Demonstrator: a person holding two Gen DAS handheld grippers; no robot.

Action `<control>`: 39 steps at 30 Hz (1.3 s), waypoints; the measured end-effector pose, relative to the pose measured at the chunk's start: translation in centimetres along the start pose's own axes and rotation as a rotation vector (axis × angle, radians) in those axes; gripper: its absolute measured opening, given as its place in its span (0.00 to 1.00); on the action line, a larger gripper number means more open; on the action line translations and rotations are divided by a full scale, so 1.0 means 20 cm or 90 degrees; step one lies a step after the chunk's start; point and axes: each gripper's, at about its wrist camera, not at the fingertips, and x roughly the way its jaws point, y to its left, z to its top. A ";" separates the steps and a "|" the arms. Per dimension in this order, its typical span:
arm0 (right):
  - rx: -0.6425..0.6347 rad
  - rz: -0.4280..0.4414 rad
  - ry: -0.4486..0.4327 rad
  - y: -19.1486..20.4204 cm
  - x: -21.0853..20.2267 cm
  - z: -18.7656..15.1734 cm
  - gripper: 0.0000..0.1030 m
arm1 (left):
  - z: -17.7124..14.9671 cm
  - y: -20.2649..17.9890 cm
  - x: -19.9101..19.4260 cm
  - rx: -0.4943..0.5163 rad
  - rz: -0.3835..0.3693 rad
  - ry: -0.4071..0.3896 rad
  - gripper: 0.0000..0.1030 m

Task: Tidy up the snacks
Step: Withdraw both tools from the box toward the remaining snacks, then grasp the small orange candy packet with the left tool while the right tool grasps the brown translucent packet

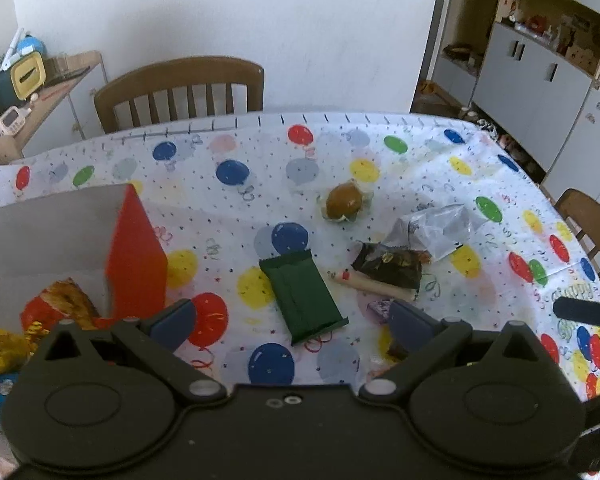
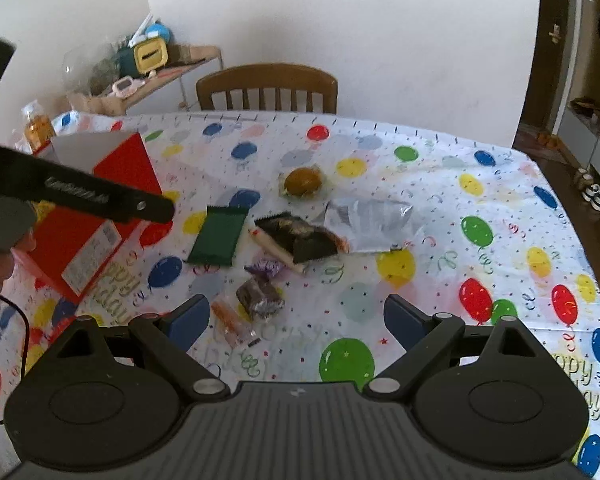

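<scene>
Tablecloth (image 2: 420,200): "Happy Birthday" in parts; box label (image 2: 90,256) unreadable.

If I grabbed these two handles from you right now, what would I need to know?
Left tool: open, holding nothing, hovering over the green bar packet.
Right tool: open, holding nothing, above the small snacks near the table's front.
Red box: open on the left, a few snack packets already inside.
Still on the tablecloth: green bar, wrapped bun, silver pouch, dark packet, stick snack, purple candy, brown wrapped cake, orange stick.
Left to do: move these into the box.
</scene>
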 end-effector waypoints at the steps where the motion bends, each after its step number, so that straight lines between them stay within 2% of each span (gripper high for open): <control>1: -0.002 0.004 0.005 -0.01 0.02 -0.01 0.92 | 0.00 -0.01 0.02 -0.002 -0.002 0.005 0.99; 5: -0.011 0.015 0.016 -0.03 0.07 -0.02 0.92 | -0.02 -0.05 0.10 -0.009 -0.020 0.027 0.95; 7: -0.003 0.016 0.011 -0.07 0.08 0.00 0.92 | -0.05 -0.08 0.12 0.008 -0.024 0.030 0.94; 13: 0.017 0.030 0.023 -0.20 0.15 0.06 0.92 | -0.19 -0.17 0.18 0.047 -0.057 0.055 0.81; 16: 0.017 0.046 0.039 -0.20 0.21 0.08 0.92 | -0.24 -0.23 0.19 0.080 -0.067 0.057 0.77; 20: 0.026 0.079 0.066 -0.17 0.29 0.09 0.91 | -0.28 -0.29 0.21 0.093 -0.086 0.057 0.74; 21: 0.028 0.088 0.074 -0.16 0.32 0.09 0.89 | -0.29 -0.30 0.22 0.095 -0.089 0.059 0.72; 24: 0.038 0.107 0.101 -0.14 0.38 0.09 0.72 | -0.30 -0.32 0.25 0.101 -0.095 0.063 0.62; 28: 0.050 0.126 0.129 -0.11 0.47 0.10 0.66 | -0.30 -0.34 0.28 0.110 -0.099 0.056 0.57; 30: 0.051 0.133 0.137 -0.10 0.50 0.10 0.56 | -0.30 -0.34 0.29 0.118 -0.098 0.054 0.55; 34: 0.062 0.148 0.146 -0.07 0.54 0.11 0.50 | -0.30 -0.36 0.29 0.135 -0.096 0.045 0.52; 36: 0.059 0.148 0.152 -0.05 0.56 0.11 0.43 | -0.29 -0.35 0.30 0.135 -0.093 0.041 0.44; 39: 0.066 0.144 0.149 -0.05 0.57 0.11 0.40 | -0.29 -0.33 0.29 0.130 -0.097 0.040 0.37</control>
